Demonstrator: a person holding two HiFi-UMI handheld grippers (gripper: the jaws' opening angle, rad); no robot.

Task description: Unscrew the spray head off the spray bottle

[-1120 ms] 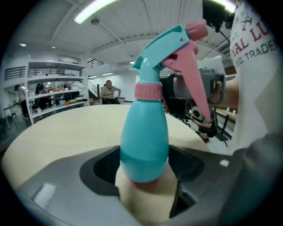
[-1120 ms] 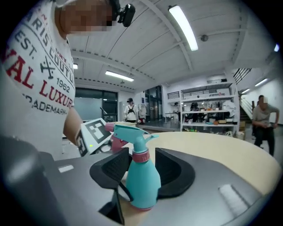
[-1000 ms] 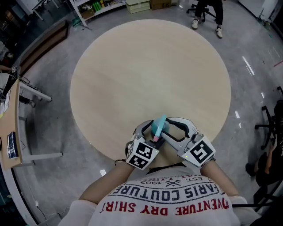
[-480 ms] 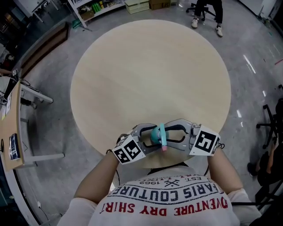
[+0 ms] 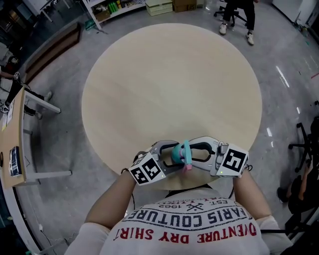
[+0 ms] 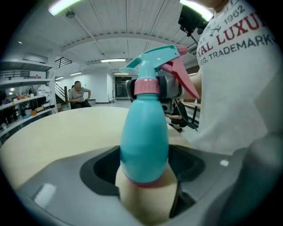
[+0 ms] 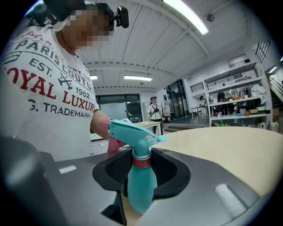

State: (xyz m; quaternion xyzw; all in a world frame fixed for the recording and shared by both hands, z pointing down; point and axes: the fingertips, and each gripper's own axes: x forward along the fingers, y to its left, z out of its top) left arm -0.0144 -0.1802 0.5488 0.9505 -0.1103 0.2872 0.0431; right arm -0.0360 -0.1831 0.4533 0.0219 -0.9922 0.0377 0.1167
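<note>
A teal spray bottle with a pink collar and pink trigger is held in the air over the near edge of the round table. My left gripper is shut on the bottle's body, with the jaws on either side of its lower half. From the opposite side my right gripper is shut on the spray head, pinching it at the pink collar. In the left gripper view the spray head points left and the trigger faces the person's shirt.
A desk stands left of the table, and shelves stand at the back. A seated person is beyond the far edge. An office chair is at the right.
The two grippers have swung apart to face each other across the bottle. The bottle has turned from leaning away to lying across between them. The right jaws have narrowed onto the collar.
</note>
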